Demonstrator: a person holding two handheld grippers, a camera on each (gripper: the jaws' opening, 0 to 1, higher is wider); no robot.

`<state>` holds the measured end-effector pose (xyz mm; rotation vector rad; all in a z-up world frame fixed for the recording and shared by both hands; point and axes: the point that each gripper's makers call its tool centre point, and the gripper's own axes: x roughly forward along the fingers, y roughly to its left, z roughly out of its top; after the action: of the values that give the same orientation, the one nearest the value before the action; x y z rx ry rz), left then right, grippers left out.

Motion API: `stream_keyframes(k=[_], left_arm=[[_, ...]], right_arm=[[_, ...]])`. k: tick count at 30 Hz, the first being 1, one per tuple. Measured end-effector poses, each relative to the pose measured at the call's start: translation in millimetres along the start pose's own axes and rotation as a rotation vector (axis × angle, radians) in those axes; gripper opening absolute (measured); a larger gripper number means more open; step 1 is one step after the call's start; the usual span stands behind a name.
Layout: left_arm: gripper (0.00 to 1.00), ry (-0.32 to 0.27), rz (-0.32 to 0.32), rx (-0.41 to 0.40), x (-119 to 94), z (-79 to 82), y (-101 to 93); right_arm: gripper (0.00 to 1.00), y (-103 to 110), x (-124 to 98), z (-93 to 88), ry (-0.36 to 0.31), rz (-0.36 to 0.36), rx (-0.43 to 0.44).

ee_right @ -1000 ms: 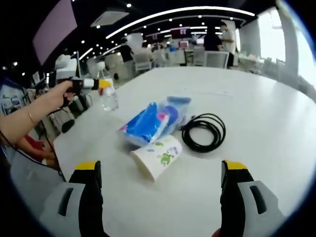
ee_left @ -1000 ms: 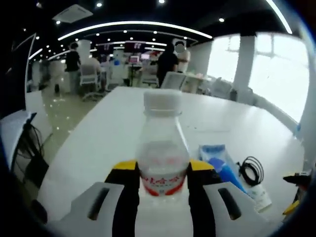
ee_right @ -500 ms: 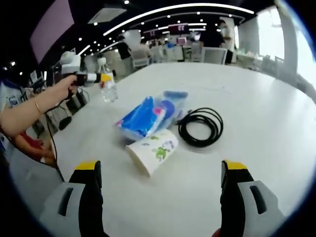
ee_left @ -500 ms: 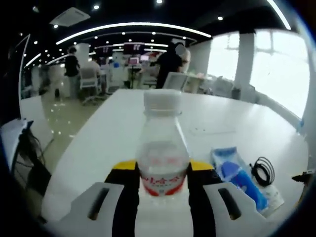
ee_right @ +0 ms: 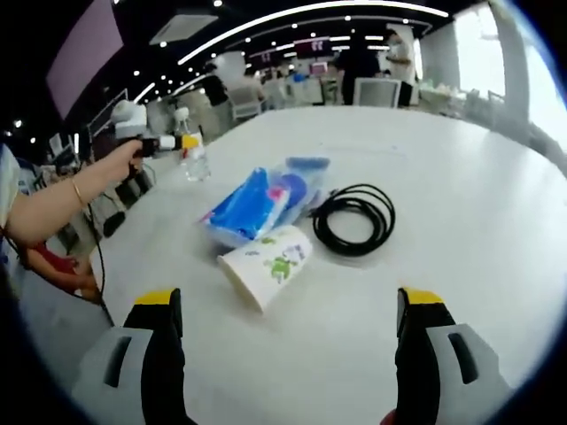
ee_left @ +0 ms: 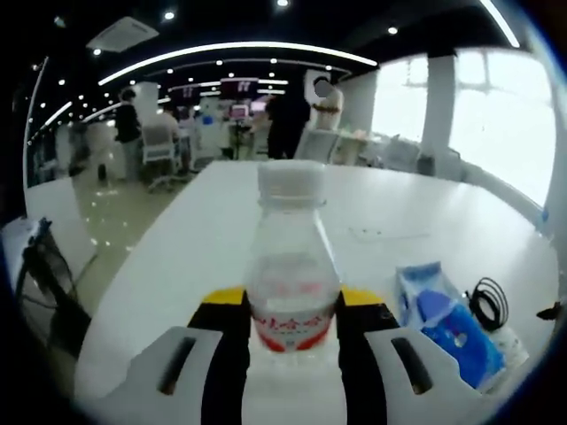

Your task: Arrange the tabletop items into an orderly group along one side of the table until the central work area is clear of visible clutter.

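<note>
Your left gripper (ee_left: pixel 292 323) pinches the water bottle (ee_left: pixel 292 274) upright at its label, low centre of the left gripper view; this grip suits carrying it to the table (ee_left: pixel 213 239) edge for grouping. In the right gripper view, that bottle sits upper left, probably just above the tabletop. Your right gripper (ee_right: pixel 288 341) is spread wide and empty, aimed at the tipped paper cup (ee_right: pixel 266 262), the blue tissue pack (ee_right: pixel 251 204) and the coiled black cable (ee_right: pixel 354 218) mid-frame. Your left forearm (ee_right: pixel 62 199) extends level from the left edge.

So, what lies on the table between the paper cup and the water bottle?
In the right gripper view, the blue plastic packet lies between the paper cup and the water bottle; beyond it is bare table.
</note>
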<state>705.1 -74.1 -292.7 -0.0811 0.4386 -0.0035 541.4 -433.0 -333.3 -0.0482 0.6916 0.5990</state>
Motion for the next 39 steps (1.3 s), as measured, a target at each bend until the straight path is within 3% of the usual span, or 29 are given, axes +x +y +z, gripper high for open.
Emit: stream_keyframes(k=[15, 25, 35, 39], left_arm=[[0.34, 0.0, 0.008, 0.018, 12, -5.6, 11.0], [0.35, -0.011, 0.015, -0.011, 13, -5.3, 14.0], [0.37, 0.022, 0.053, 0.01, 15, -6.0, 11.8], [0.52, 0.014, 0.069, 0.008, 13, -5.3, 10.2]], right_arm=[[0.99, -3, 1, -4.0, 0.017, -0.017, 0.002], [0.99, -2, 0, -1.5, 0.013, -0.014, -0.005], [0.99, 0, 1, -2.3, 0.018, -0.01, -0.007], [0.99, 0, 0, -1.0, 0.013, -0.011, -0.005]])
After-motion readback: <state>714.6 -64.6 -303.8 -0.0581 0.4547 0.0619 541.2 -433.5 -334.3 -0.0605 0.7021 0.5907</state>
